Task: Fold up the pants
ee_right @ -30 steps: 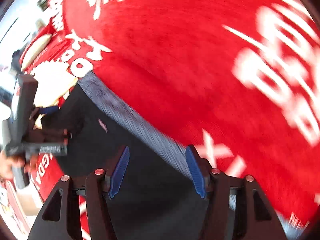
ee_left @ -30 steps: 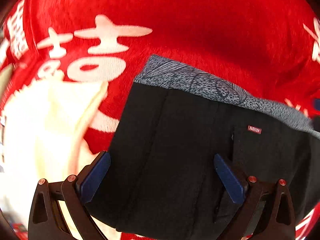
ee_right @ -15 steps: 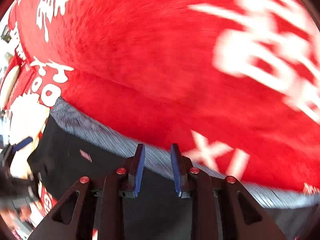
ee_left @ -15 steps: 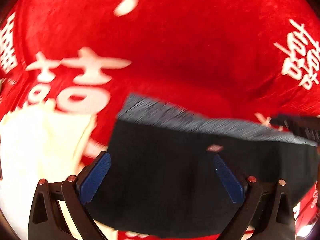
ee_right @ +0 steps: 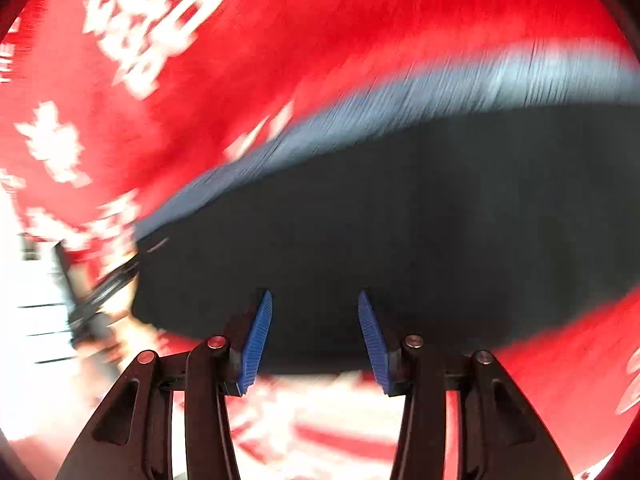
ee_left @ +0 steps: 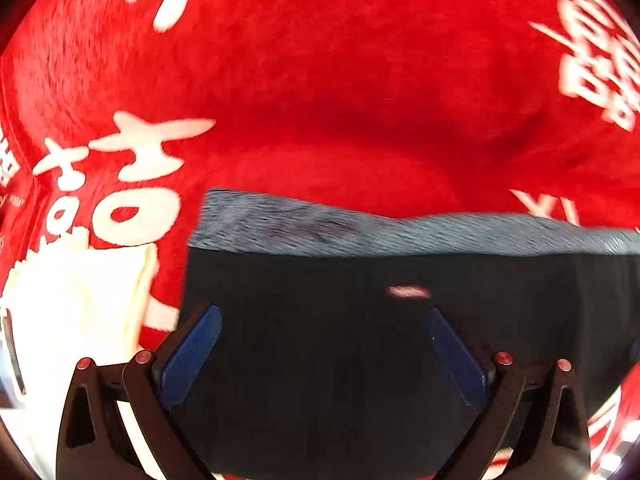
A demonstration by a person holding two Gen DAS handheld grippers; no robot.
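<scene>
lying on red blanket (ee_left: 320, 92), black pants (ee_left: 320, 360), left gripper (ee_left: 322, 344) apart, right gripper (ee_right: 314, 332) apart

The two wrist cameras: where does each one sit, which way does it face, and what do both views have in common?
Left wrist view: sits behind the left tongs, looks forward and down on the black pants; its own two blue fingers show, wide open.
Right wrist view: sits behind the right tongs, looks over the pants, strongly blurred; its own fingers show, open.
Shared: the pants with their grey waistband, lying on the red blanket with white characters.
</scene>
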